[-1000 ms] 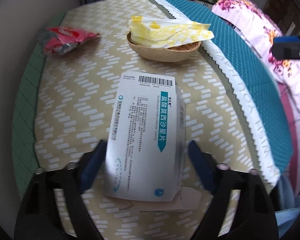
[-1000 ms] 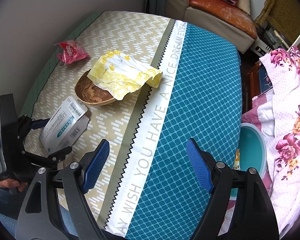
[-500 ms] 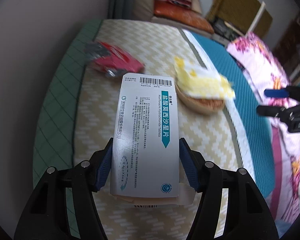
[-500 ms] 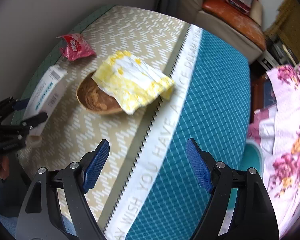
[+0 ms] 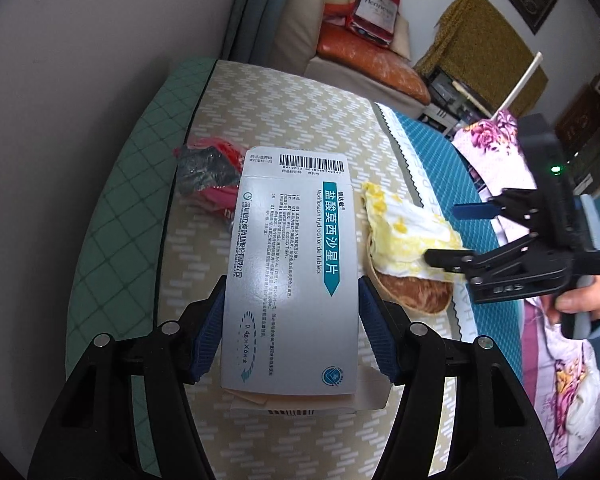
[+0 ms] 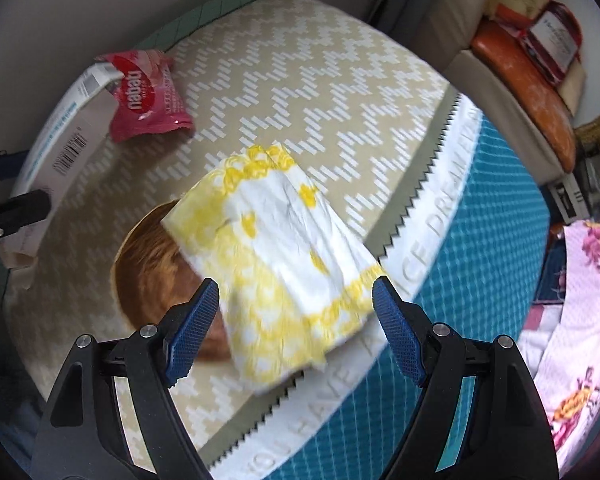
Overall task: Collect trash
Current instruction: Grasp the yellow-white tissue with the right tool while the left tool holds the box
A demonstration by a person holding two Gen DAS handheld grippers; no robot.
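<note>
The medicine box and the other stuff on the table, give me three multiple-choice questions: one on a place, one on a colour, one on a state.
1. Where does the yellow-and-white napkin lie?
A. over the wooden bowl
B. under the red snack wrapper
C. on the sofa

2. What colour are the pads of the right hand-held gripper?
A. red
B. blue
C. green

3. What is the state of the left hand-held gripper?
A. open and empty
B. shut on the napkin
C. shut on the medicine box

Answers: 1 A, the napkin drapes across the bowl's rim. 2 B, both pads show blue. 3 C, both pads press the box's sides.
</note>
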